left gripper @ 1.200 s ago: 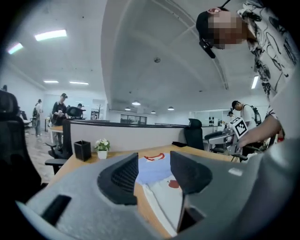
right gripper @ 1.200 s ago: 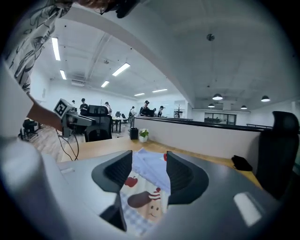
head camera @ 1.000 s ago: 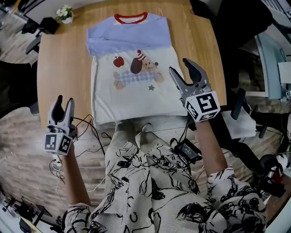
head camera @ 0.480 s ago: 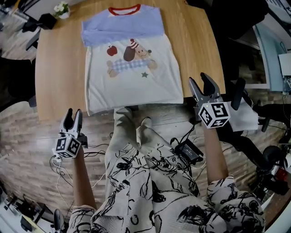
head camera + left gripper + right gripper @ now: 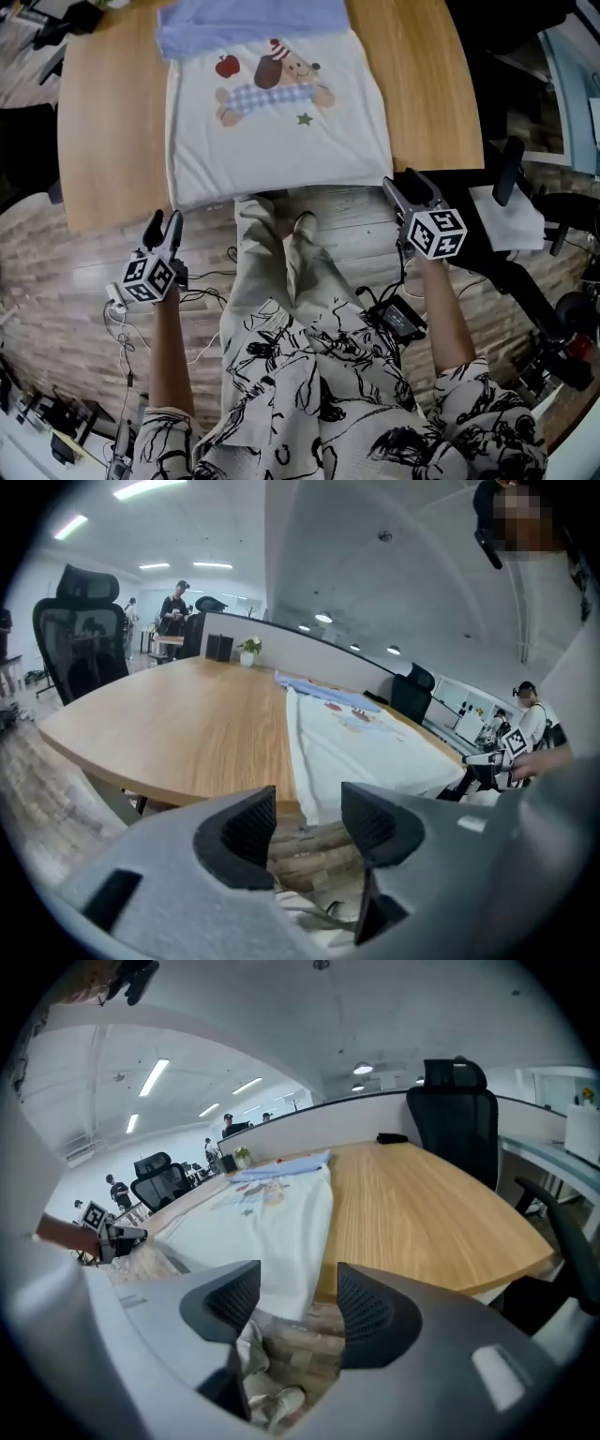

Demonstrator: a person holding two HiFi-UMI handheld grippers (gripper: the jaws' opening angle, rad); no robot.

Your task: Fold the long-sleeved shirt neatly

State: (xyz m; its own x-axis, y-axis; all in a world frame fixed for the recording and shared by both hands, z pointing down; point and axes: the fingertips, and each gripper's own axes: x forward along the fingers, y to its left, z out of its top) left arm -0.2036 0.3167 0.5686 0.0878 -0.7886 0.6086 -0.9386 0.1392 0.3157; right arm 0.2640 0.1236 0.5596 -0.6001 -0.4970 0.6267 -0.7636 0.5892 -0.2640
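Nearest the person, both tongs were held just off the table's near edge. The left gripper (image 5: 161,225) stood partly open and empty. The right gripper (image 5: 405,185) had just been opening its jaws, nothing between them, its tips just beside the hem's right corner. Beyond, the long-sleeved shirt (image 5: 281,122) lay flat on the wooden table (image 5: 112,122), its hem overhanging that edge

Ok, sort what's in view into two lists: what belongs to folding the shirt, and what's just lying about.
For the job: shirt, spread on the table; left gripper, open and empty; right gripper, jaws just been opening, nothing between them.

Lying about: cables on the floor; black box by the person's leg; potted plant; office chair.
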